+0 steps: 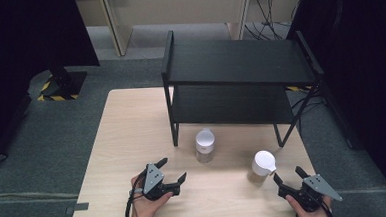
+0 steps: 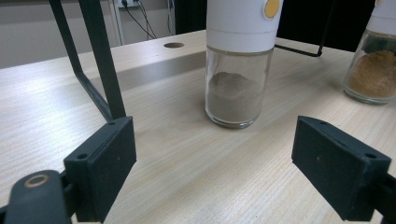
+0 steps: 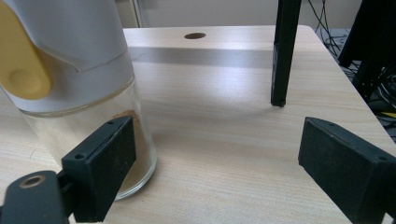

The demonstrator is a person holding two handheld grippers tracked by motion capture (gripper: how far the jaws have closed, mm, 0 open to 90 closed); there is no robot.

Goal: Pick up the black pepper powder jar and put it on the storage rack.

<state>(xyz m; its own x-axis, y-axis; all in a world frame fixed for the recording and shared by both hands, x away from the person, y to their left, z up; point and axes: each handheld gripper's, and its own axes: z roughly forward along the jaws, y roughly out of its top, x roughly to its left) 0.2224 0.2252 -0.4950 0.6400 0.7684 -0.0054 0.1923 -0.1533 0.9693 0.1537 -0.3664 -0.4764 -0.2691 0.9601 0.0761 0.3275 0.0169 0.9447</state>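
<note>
Jar (image 2: 238, 70) stands ahead of left gripper (image 2: 215, 158) (jaws apart).

In the left gripper view, the grey-powder shaker (image 2: 239, 60) is cut off at its white cap by the top edge, and the brown-powder shaker (image 2: 375, 56) to its right is clipped by the frame corner. In the right gripper view, the brown-powder shaker's base is partly hidden behind one jaw.

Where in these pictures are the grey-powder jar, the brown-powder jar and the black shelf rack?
grey-powder jar (image 2: 236, 100): left gripper view, on its glass body.
brown-powder jar (image 1: 262, 166): high view, on its white cap.
black shelf rack (image 1: 236, 61): high view, on its top shelf.
</note>
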